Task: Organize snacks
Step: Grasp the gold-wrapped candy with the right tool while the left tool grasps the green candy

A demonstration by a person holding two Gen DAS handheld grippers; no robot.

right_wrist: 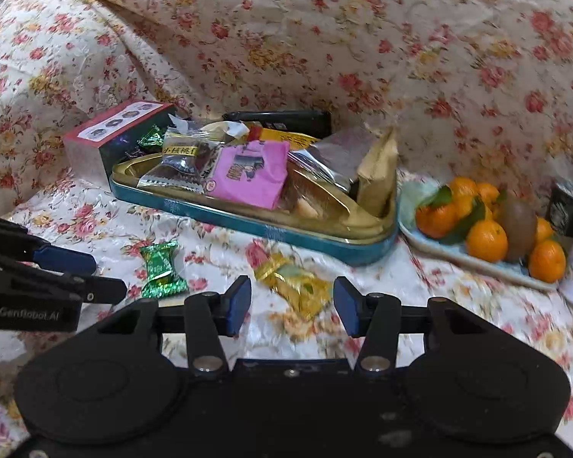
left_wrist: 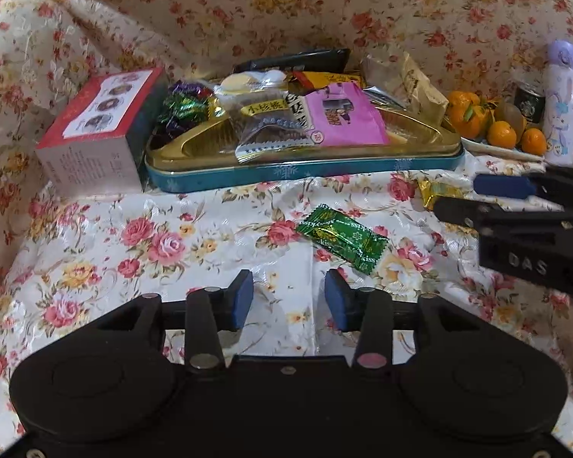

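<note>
Floral cloth covers the surface (left_wrist: 95, 236) and rises behind it. I count two loose sweets: one green candy (left_wrist: 342, 238) at twelve o'clock of my left hand-held gripper (left_wrist: 288, 299), one gold candy (right_wrist: 300, 286) lying ahead of my right hand-held gripper (right_wrist: 292, 303). Both sets of jaws stand apart, empty. At twelve sits one teal tin (left_wrist: 305, 175) heaped with packets; one red box (left_wrist: 95, 126) at ten, one plate of oranges (right_wrist: 477, 263) at two.

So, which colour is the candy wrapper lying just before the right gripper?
Gold candy wrapper, seen best in the right wrist view.
</note>
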